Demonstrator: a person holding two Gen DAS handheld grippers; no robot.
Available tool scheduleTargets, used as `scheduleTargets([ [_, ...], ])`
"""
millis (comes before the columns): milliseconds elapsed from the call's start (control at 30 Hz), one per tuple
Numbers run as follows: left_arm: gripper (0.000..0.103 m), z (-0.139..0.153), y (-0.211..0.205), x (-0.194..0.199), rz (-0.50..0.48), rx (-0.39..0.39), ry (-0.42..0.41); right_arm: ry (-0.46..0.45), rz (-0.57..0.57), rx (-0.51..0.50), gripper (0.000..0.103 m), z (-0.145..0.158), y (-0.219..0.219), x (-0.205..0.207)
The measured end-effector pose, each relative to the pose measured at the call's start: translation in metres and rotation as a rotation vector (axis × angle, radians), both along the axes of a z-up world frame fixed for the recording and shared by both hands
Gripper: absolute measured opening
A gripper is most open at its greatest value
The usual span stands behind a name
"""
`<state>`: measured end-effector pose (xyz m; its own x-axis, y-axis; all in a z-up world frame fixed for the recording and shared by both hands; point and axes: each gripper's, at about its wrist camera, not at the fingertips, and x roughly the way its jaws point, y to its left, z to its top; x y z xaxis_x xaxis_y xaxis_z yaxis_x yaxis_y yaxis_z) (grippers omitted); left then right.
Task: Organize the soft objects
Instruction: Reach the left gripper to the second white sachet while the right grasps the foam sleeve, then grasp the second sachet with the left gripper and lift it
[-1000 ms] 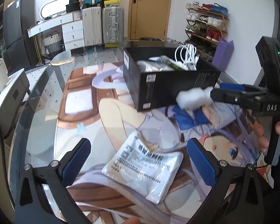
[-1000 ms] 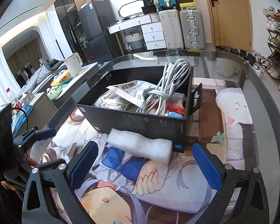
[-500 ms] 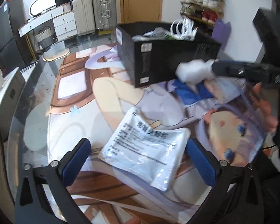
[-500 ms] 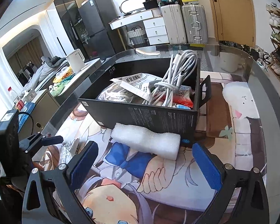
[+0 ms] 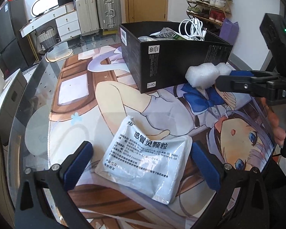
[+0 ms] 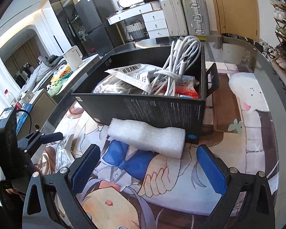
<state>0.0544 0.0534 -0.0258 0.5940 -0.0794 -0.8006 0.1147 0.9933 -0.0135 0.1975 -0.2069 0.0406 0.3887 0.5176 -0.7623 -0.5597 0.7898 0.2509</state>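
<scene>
Landmark here is the black cardboard box [image 6: 162,112] sitting on the glass table with the anime print mat [image 5: 124,99]. It's already stuffed: a coiled white charging cable [image 6: 179,64], a printed white sachet [image 6: 135,74] and some red-and-clear packets [image 6: 186,89].

The white foam roll [image 6: 148,137] lies on the mat right against the box's near wall, touching it or as good as. The right gripper [image 6: 148,169] sits just on the near side of the roll with its blue-padded jaws spread wide, nothing between them. From the left wrist view its tips look right beside one end of the foam, though I can't tell if they touch.

The clear plastic medicine pouch with black Chinese text [image 5: 146,160] lies flat on the mat, well clear of the box on its near side. The left gripper [image 5: 143,164] is released too, one blue pad on each side of the pouch.
</scene>
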Motion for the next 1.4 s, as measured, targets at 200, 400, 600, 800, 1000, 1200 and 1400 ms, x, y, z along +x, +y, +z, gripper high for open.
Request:
scheduleTargets([
  [200,0.068,0.006,-0.001,-0.004,-0.019,-0.011,-0.05,0.001,-0.043,-0.045,0.102,-0.006,0.012,0.003],
  [400,0.066,0.008,0.005,-0.004,0.009,-0.048,-0.065,-0.002,-0.066,-0.065,0.102,-0.007,0.028,0.003],
  [600,0.066,0.01,0.008,-0.003,0.033,-0.069,-0.079,-0.044,-0.094,-0.124,0.102,-0.01,0.049,-0.002],
  [800,0.065,0.011,0.009,-0.002,0.041,-0.085,-0.089,-0.06,-0.121,-0.142,0.091,-0.012,0.046,-0.004],
  [1000,0.061,0.017,0.009,-0.002,0.042,-0.11,-0.111,-0.073,-0.113,-0.115,0.09,-0.006,0.029,-0.01],
  [1200,0.06,0.018,0.005,0.001,0.042,-0.093,-0.11,-0.101,-0.096,-0.107,0.09,0.001,0.017,-0.016],
  [1400,0.081,0.018,0.005,-0.005,0.035,-0.046,-0.096,-0.109,-0.082,-0.095,0.091,0.004,0.012,-0.02],
])
